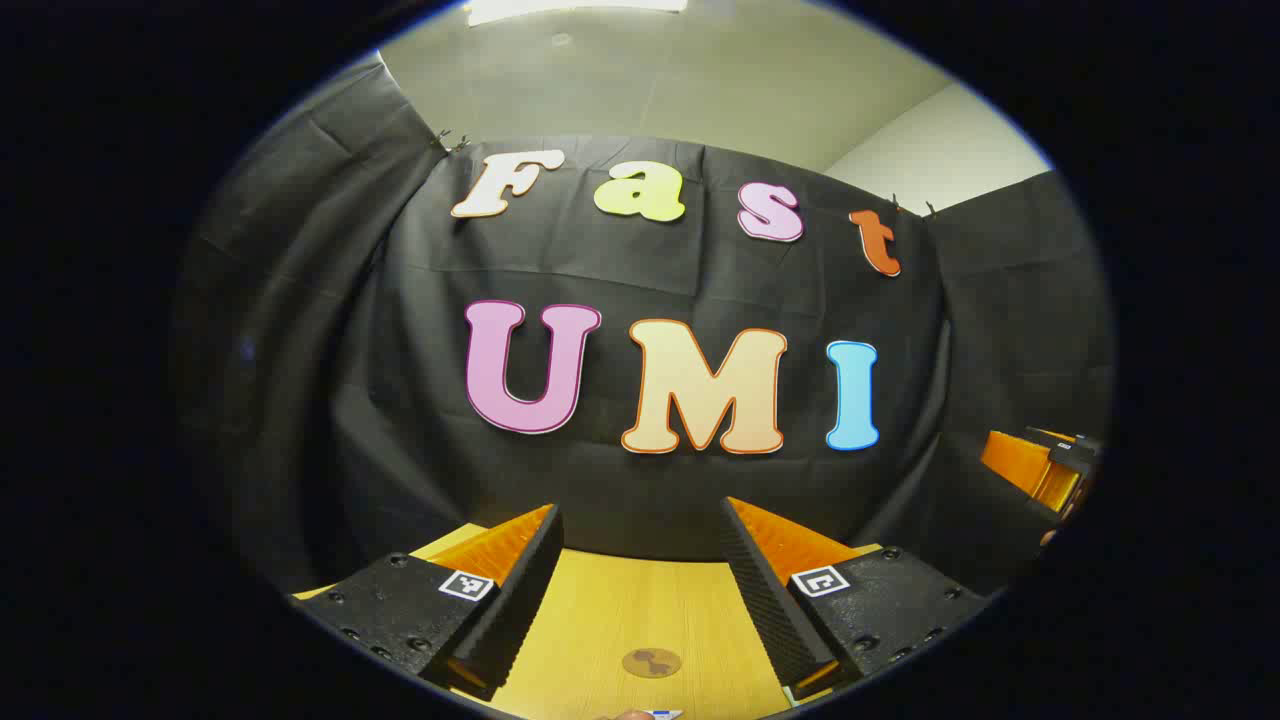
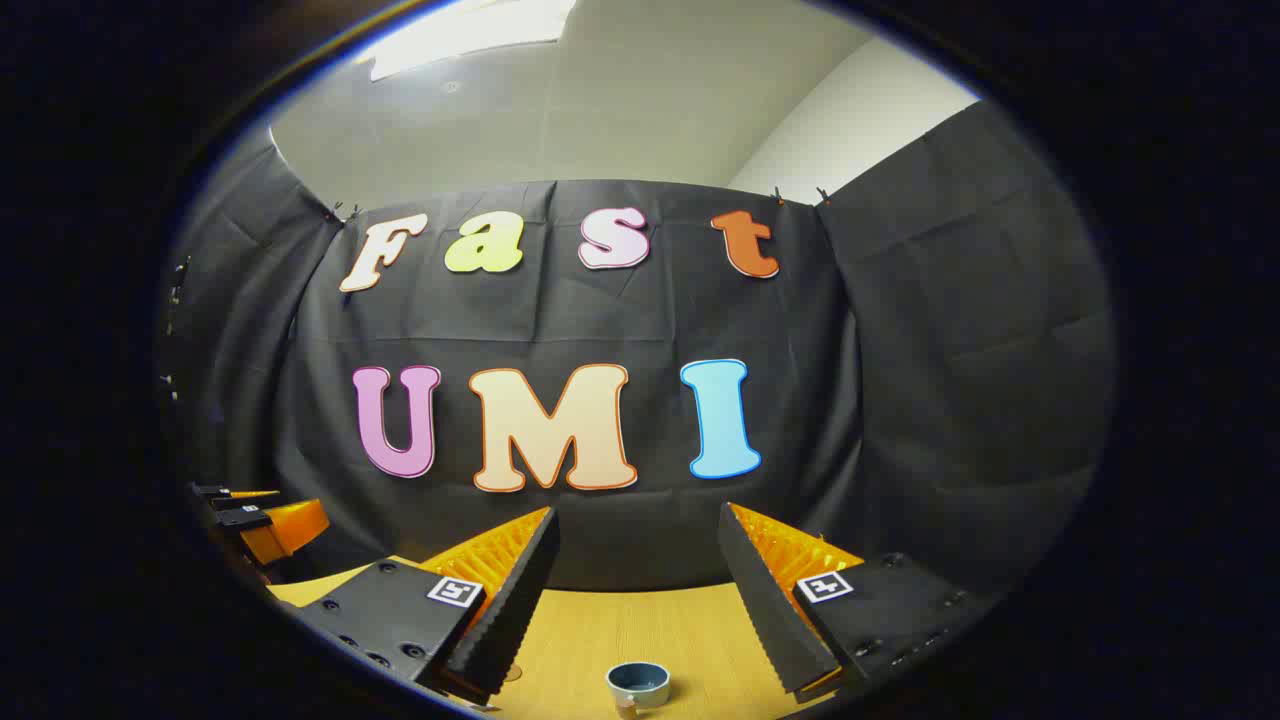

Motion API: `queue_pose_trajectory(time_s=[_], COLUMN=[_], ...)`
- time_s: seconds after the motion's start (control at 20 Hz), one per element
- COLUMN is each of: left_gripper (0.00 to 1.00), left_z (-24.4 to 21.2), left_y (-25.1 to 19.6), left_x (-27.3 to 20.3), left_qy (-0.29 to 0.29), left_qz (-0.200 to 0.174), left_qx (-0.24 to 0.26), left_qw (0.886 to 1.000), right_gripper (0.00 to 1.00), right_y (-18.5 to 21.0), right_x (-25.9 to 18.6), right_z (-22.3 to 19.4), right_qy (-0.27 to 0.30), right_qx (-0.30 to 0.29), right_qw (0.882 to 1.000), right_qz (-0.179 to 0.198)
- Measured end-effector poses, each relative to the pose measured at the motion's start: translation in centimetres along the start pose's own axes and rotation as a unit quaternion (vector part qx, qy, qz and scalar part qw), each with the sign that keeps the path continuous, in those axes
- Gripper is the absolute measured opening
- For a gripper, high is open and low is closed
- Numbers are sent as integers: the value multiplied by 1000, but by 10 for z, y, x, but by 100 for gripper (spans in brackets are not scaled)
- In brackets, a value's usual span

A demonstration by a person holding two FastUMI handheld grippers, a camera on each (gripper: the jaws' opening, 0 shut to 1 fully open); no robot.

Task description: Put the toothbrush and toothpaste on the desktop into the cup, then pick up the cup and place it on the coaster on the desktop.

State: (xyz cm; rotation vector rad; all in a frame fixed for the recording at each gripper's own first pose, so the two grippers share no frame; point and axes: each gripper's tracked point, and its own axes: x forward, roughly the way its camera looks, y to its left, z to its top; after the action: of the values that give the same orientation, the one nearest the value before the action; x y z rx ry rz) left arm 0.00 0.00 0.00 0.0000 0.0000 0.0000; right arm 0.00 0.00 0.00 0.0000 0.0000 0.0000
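In the left gripper view, the left gripper [image 1: 640, 590] is held with its fingers spread wide and nothing between them. At the near edge of the wooden desktop [image 1: 620, 610] a sliver of what may be the toothpaste [image 1: 662, 714] peeks in; its long axis cannot be told. Just beyond it, between the fingers, lies the round coaster [image 1: 651, 662], flat. In the right gripper view, the right gripper [image 2: 636, 590] is likewise spread and empty, the cup [image 2: 638, 684] upright, mouth up, near and between its fingers.
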Motion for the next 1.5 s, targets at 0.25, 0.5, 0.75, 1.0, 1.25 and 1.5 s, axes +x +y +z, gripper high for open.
queue_pose_trajectory(time_s=[0.25,0.5,0.75,1.0,1.25,1.5], left_gripper=[92,94,92,94,92,92], left_z=[2,-3,1,-1,-4,-3], left_y=[-2,-2,3,4,5,5], left_x=[-3,-3,1,2,0,-2], left_qy=[-1,6,3,6,12,8], left_qz=[2,2,4,1,-1,-3], left_qx=[13,17,21,18,17,20], left_qw=[1000,1000,1000,1000,1000,1000], right_gripper=[98,98,98,98,98,99], right_y=[0,0,0,2,14,18], right_x=[0,0,0,2,-3,-6], right_z=[0,0,0,1,-21,-65], right_qy=[0,0,0,-2,23,73], right_qx=[0,0,0,-5,-45,-41], right_qw=[1000,1000,1000,1000,998,996], right_qz=[0,0,0,5,30,42])
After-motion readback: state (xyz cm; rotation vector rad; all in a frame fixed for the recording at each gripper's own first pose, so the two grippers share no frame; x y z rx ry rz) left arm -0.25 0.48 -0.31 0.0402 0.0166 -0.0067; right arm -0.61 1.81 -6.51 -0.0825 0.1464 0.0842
